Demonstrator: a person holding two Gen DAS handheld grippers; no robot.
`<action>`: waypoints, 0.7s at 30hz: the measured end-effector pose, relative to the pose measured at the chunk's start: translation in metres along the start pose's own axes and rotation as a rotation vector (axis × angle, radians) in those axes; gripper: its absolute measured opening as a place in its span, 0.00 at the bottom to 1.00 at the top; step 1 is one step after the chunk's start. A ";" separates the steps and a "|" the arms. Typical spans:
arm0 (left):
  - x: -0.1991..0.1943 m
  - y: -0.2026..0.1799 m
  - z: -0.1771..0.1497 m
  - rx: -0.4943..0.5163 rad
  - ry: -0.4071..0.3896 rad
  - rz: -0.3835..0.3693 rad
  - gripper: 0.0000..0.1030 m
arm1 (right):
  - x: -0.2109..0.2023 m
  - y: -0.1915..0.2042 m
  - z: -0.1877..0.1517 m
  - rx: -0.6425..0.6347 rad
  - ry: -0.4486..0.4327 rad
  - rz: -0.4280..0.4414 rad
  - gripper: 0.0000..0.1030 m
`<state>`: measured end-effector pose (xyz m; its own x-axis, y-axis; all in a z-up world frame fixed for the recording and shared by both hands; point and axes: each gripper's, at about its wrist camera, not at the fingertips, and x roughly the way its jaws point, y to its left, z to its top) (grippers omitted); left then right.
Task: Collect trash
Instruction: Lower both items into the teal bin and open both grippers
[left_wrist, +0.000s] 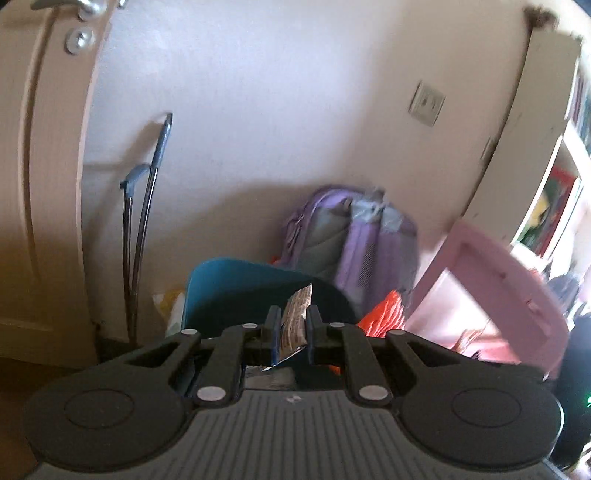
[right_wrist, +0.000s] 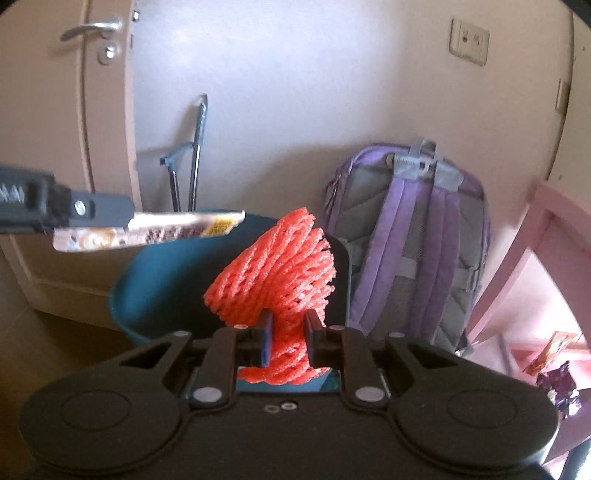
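A purple backpack (right_wrist: 410, 240) leans on the wall beside the teal bin (right_wrist: 166, 284). Above the bin, the right gripper (right_wrist: 289, 341) has its jaws pinched on a wad of orange netting (right_wrist: 277, 273), and the left gripper (left_wrist: 292, 332) has its jaws clamped on a snack wrapper (left_wrist: 295, 317).

No legible text, brand, number or sign is found in either view. Printing is noted on the snack wrapper (right_wrist: 147, 230), including a yellow patch near its far end, but it is blurred and no word or figure can be made out; in the left wrist view the same wrapper (left_wrist: 295, 317) shows only a brown pattern. A small pale mark is observed on the grey body behind the left gripper's fingers (left_wrist: 275, 328); it cannot be read. The wall socket plate (right_wrist: 469, 40) bears no readable marking.
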<state>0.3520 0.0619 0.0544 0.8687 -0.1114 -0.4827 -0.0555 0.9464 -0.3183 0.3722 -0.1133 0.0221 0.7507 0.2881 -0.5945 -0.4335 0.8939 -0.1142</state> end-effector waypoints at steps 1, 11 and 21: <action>0.011 0.000 -0.002 0.014 0.018 0.014 0.13 | 0.008 -0.001 0.000 -0.004 0.009 -0.004 0.16; 0.082 -0.001 -0.022 0.119 0.184 0.086 0.13 | 0.042 0.006 -0.005 -0.024 0.062 0.017 0.19; 0.097 -0.002 -0.030 0.166 0.286 0.105 0.13 | 0.047 0.009 -0.014 -0.015 0.078 0.025 0.34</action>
<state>0.4220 0.0398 -0.0162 0.6879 -0.0695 -0.7225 -0.0355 0.9910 -0.1291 0.3967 -0.0966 -0.0185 0.6988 0.2817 -0.6575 -0.4591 0.8815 -0.1103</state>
